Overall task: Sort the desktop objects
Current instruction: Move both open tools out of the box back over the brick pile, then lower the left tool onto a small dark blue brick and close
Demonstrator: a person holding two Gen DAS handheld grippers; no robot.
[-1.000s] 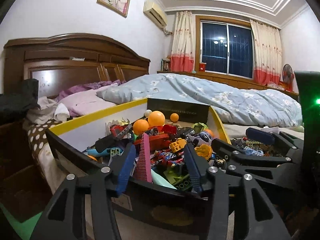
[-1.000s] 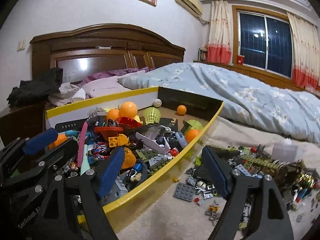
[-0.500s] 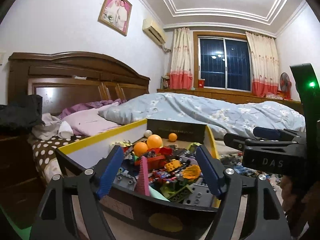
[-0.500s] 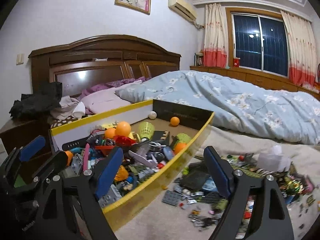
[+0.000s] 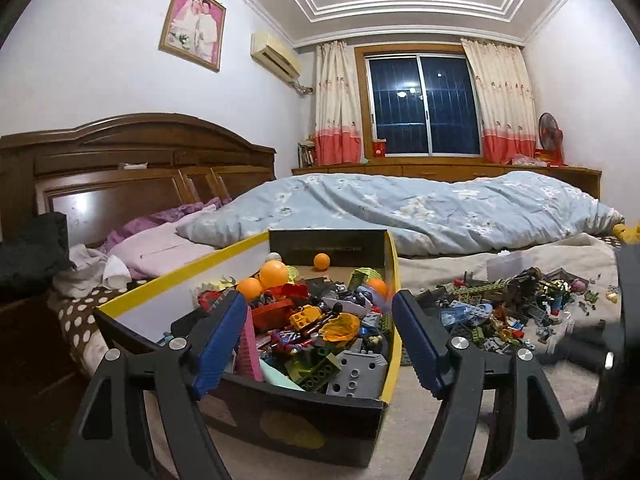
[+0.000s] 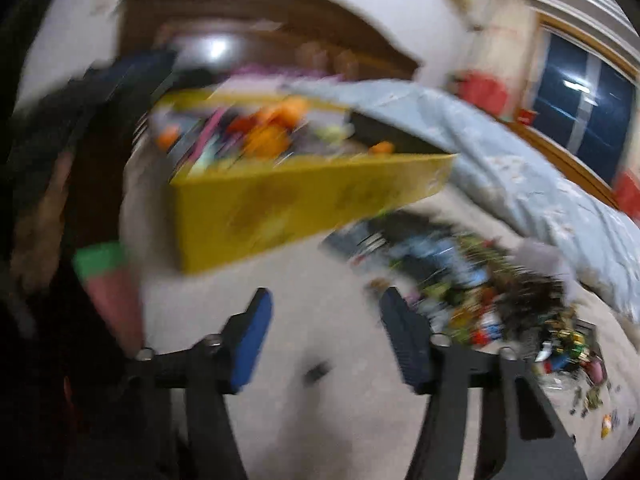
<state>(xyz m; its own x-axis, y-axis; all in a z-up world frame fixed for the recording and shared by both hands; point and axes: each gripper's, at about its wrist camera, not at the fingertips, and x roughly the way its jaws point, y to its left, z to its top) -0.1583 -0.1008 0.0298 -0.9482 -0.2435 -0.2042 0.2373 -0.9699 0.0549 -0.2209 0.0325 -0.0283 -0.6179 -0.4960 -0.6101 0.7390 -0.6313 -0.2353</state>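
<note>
Sorting looks partly done, judged from how things lie: the yellow-rimmed box (image 5: 390,280) in the lower centre of the left wrist view is already heaped with bricks, orange balls (image 5: 274,274) and a pink flat piece (image 5: 248,344), while a sizeable loose pile of small bricks (image 5: 504,308) lies scattered on the bedding to the right of the box, well outside it. That pile is what remains to be moved. The left gripper (image 5: 320,340) hangs level in front of the box's near end, fingers spread wide and empty, nothing pressed between the blue pads. The right gripper (image 6: 326,336) sits at lower centre of its own view, which is heavily smeared; it points down at bare cream cover, its jaws are closing, and nothing shows between them. A small dark speck (image 6: 316,370) lies on the cover just below the gap; too blurred to name. The box (image 6: 304,204) shows there at centre left, the loose pile (image 6: 480,292) at centre right. The work surface is a bed with a cream blanket (image 5: 440,268), soft and uneven, so small parts may sink in or roll. Room: wooden headboard (image 5: 132,160) at left, blue floral quilt (image 5: 400,208) across the middle, framed photo (image 5: 192,24) upper left, air conditioner (image 5: 276,58), dark window (image 5: 422,106) with curtains, fan (image 5: 550,138) at right.
</note>
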